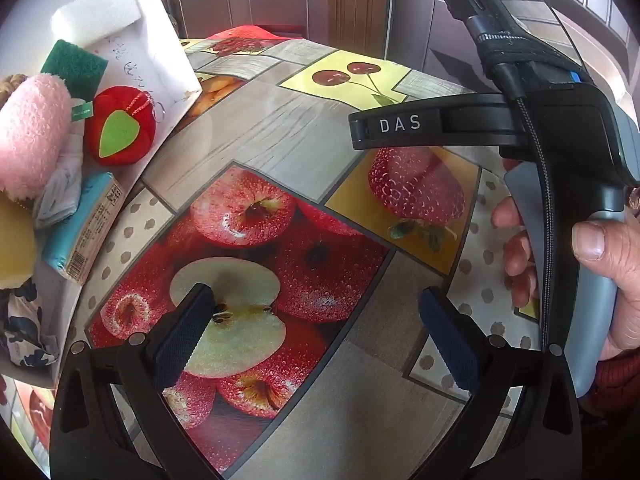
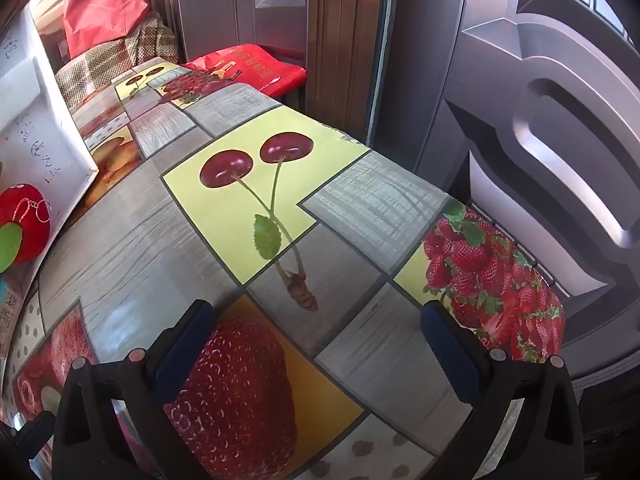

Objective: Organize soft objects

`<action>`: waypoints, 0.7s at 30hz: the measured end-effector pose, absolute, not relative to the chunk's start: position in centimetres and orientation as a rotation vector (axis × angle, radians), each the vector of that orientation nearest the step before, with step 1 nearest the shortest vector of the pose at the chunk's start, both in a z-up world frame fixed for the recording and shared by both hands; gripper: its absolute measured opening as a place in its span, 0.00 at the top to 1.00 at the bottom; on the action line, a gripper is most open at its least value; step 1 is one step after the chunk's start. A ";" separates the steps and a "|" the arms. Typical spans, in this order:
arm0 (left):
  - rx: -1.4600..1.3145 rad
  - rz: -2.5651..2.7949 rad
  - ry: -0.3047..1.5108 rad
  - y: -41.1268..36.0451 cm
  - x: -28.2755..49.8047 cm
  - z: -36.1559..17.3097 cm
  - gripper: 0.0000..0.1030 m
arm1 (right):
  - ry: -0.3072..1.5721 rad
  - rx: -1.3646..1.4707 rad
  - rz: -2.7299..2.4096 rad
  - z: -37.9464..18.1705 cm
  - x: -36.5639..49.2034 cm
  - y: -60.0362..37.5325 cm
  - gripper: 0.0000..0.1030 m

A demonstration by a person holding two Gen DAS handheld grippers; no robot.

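Soft things lie in a white box (image 1: 160, 68) at the left of the left wrist view: a red plush apple (image 1: 120, 126), a pink fluffy roll (image 1: 30, 136), a green scouring pad (image 1: 74, 66), a white foam block (image 1: 96, 14), a teal tissue pack (image 1: 82, 226) and a yellow sponge (image 1: 14, 240). My left gripper (image 1: 316, 320) hangs open over the fruit-print tablecloth (image 1: 248, 128), nothing between its fingers. To its right a hand (image 1: 600, 248) holds the right gripper's handle. In the right wrist view my right gripper (image 2: 316, 336) is open and empty above the cloth; the plush apple (image 2: 28, 224) shows at the left edge.
A patterned cloth (image 1: 20, 328) lies at the box's near end. Beyond the table's far end are a red bag (image 2: 256, 66), a woven sack (image 2: 120, 60) and a red plastic bag (image 2: 100, 4). A metal door (image 2: 540, 120) stands close along the table's right edge.
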State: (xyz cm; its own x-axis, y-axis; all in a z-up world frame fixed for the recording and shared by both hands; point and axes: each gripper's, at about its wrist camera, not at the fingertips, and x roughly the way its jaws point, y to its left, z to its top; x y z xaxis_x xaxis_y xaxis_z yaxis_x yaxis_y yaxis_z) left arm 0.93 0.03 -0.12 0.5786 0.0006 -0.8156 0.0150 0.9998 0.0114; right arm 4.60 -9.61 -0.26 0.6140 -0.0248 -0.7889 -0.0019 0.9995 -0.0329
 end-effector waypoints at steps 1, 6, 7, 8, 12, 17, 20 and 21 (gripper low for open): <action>0.018 -0.008 0.954 0.0 1.0 -0.1 0.01 | 0.910 -0.031 -0.013 -0.3 4.6 -9.6 0.00; 0.018 -0.008 0.954 0.0 1.3 -0.2 0.01 | 0.909 -0.029 -0.011 -0.3 4.6 -9.6 0.00; 0.018 -0.008 0.954 0.0 1.4 -0.2 0.01 | 0.909 -0.030 -0.012 -0.3 4.6 -9.6 0.00; 0.018 -0.008 0.954 0.0 1.4 -0.2 0.01 | 0.909 -0.030 -0.012 -0.3 4.6 -9.6 0.00; 0.018 -0.008 0.953 0.1 1.7 -0.2 0.01 | 0.909 -0.031 -0.013 -0.3 4.6 -9.6 0.00; 0.017 -0.008 0.954 0.4 1.8 -0.4 0.01 | 0.909 -0.031 -0.013 -0.3 4.6 -9.6 0.00; 0.017 -0.008 0.954 0.4 1.9 -0.4 0.01 | 0.909 -0.031 -0.013 -0.3 4.6 -9.6 0.00; 0.017 -0.009 0.954 0.4 1.9 -0.4 0.01 | 0.909 -0.031 -0.013 -0.3 4.6 -9.6 0.00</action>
State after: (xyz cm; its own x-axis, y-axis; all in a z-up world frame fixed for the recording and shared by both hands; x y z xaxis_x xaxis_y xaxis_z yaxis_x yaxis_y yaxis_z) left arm 1.89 0.41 -0.36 0.5782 0.0001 -0.8159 0.0147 0.9998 0.0105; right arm 4.62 -9.58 -0.30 0.6144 -0.0242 -0.7886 -0.0021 0.9995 -0.0323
